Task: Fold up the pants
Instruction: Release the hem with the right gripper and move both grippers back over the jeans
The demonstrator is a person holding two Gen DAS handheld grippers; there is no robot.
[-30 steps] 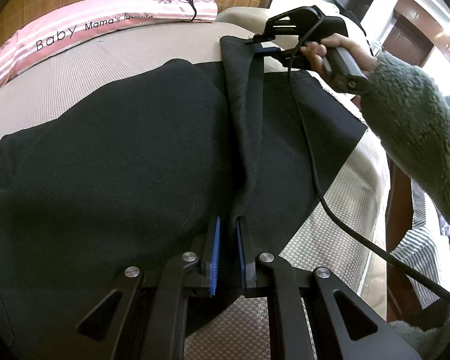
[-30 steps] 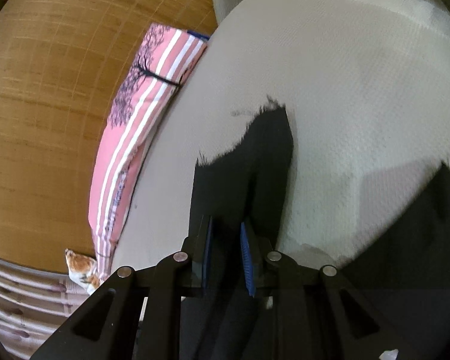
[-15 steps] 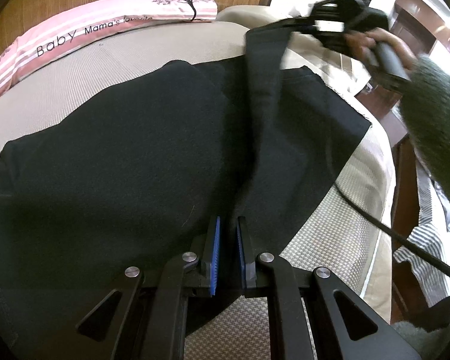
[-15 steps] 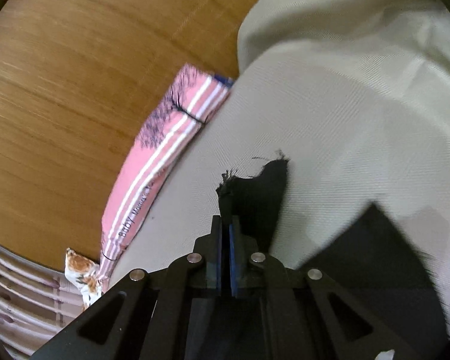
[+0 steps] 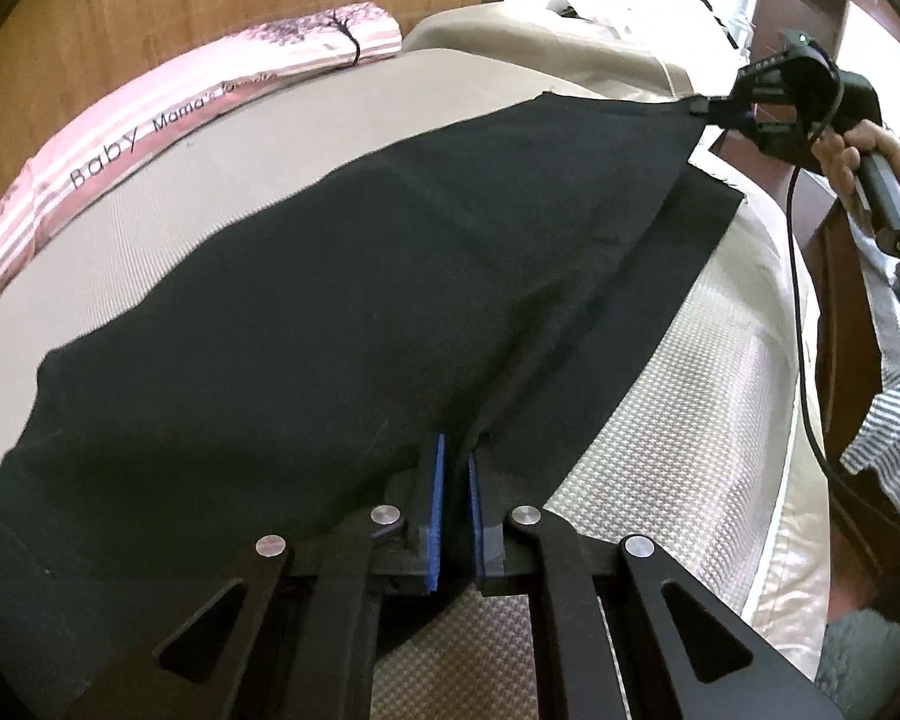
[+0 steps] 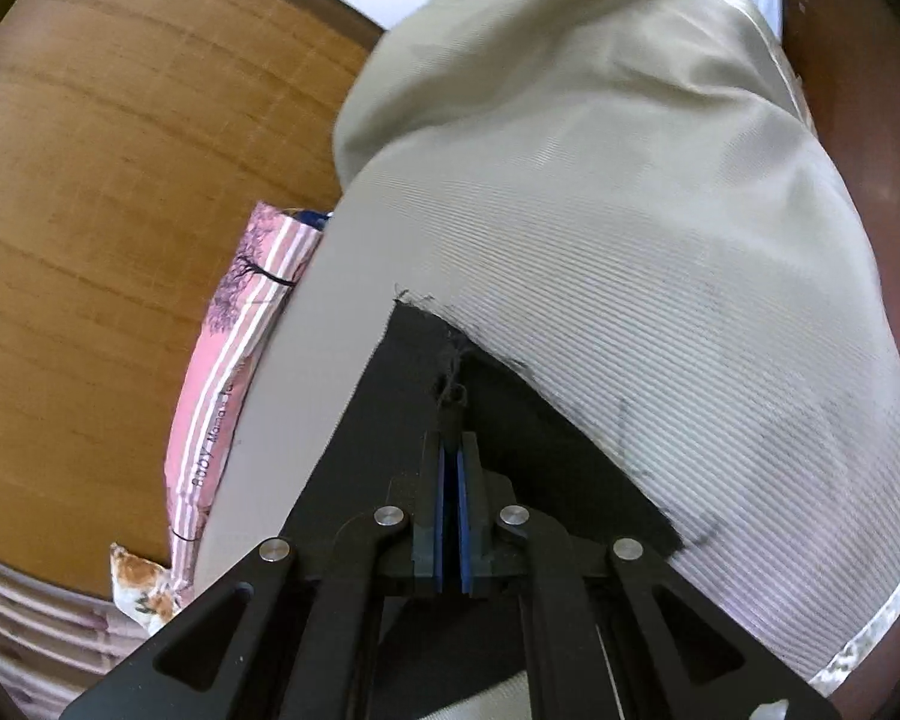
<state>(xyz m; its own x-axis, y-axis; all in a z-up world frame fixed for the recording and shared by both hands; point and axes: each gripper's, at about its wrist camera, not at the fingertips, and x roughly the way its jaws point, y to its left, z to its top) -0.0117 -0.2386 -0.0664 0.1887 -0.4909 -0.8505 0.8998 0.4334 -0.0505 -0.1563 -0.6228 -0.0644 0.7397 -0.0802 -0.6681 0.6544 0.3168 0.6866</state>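
Between both tongs (each clamped) the pants [image 5: 342, 300] stretch taut

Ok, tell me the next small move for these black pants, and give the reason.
Probably carry the right claw across to lay its lifted leg over the leg lying flat: both claws are shut on the black fabric pants, the left claw pinching near the crotch, and the fold between them hangs taut above the beige bed mat.

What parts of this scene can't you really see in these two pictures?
- Left wrist view: the waist end of the black pants is cut off by the lower left edge.
- Left wrist view: the person beyond the hand is cut off at the right edge.
- Right wrist view: the gripper's own frame covers most of the pants.
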